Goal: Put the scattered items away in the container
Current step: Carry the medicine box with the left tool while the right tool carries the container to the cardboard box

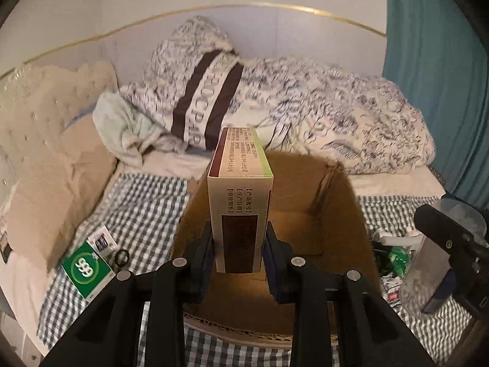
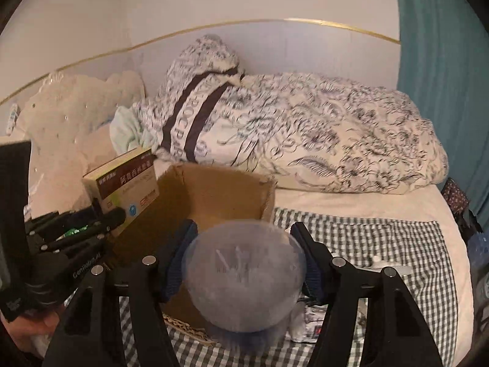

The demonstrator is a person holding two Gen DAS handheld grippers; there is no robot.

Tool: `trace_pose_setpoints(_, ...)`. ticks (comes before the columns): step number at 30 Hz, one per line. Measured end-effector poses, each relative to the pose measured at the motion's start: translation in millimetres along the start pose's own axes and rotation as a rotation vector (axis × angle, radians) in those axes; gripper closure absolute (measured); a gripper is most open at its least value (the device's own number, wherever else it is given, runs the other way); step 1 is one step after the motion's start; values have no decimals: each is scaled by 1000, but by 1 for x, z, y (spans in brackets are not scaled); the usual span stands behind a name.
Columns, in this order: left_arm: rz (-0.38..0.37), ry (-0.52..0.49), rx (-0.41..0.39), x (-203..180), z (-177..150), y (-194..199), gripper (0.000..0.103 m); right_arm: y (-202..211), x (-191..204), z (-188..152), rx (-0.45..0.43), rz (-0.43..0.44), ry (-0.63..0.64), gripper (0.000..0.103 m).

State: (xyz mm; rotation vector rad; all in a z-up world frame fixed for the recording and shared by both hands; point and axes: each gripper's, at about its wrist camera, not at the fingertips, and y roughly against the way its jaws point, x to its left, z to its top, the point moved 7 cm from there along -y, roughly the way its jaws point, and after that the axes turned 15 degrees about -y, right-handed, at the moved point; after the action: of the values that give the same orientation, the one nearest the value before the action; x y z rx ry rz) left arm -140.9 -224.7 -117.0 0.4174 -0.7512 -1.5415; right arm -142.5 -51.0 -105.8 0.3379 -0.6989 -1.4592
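Observation:
My left gripper [image 1: 239, 253] is shut on a cream and maroon medicine box [image 1: 239, 205], held upright over the open cardboard box [image 1: 345, 214]. The same medicine box [image 2: 122, 180] and left gripper [image 2: 88, 223] show at the left of the right wrist view, beside the cardboard box [image 2: 214, 192]. My right gripper [image 2: 244, 260] is shut on a round clear plastic jar [image 2: 244, 272] with cotton swabs inside, just at the cardboard box's near right corner. That jar [image 1: 428, 272] and right gripper show at the right edge of the left wrist view.
A green "999" box [image 1: 87, 270], a small card [image 1: 101, 240] and a black ring [image 1: 121, 257] lie on the checked cloth [image 1: 146, 214] left of the cardboard box. Small packets [image 1: 394, 257] lie to its right. A floral duvet [image 1: 305, 116] and pillows fill the back.

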Motion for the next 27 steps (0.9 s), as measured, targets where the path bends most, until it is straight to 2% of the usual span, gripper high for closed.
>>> trace_pose_setpoints(8, -5, -3, 42, 8, -10, -18, 73, -34, 20, -8, 43, 68, 1, 40)
trace_pose_setpoints(15, -17, -29, 96, 3, -18, -37, 73, -56, 27, -13, 54, 61, 32, 40)
trace_pose_setpoints(22, -58, -17, 185, 1, -31, -58, 73, -65, 34, -10, 54, 106, 2, 40)
trace_pose_setpoints(27, -52, -51, 223, 1, -36, -65, 73, -85, 36, -22, 108, 77, 29, 40)
